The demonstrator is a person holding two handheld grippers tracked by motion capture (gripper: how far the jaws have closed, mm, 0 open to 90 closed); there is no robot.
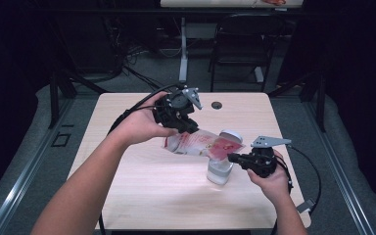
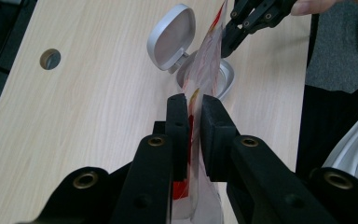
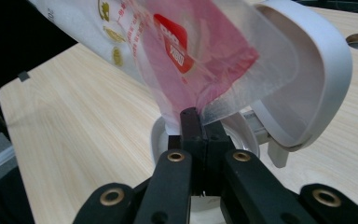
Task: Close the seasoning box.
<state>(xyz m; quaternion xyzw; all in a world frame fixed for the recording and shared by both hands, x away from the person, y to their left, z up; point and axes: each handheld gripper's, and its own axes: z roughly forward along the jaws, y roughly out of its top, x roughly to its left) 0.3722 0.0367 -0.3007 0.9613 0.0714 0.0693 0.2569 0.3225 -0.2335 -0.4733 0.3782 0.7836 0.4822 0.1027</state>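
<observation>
A clear plastic pouch with red print (image 1: 200,143) hangs tilted above a white container (image 1: 220,171) whose hinged lid (image 1: 231,134) stands open. My left gripper (image 1: 190,127) is shut on the pouch's upper left end; in the left gripper view the jaws pinch the pouch (image 2: 196,93) edge-on, with the container rim (image 2: 227,79) and its lid (image 2: 171,36) beyond. My right gripper (image 1: 231,157) is shut on the pouch's lower right corner, just over the container mouth. In the right gripper view the pouch (image 3: 186,51) rises from the closed jaws, with the lid (image 3: 314,79) at right.
The light wooden table (image 1: 166,191) has a round cable hole (image 1: 217,105) near its far edge. Cables trail from both grippers. A dark chair (image 1: 240,39) and a table leg stand beyond the far edge. The person's forearms come in from the bottom.
</observation>
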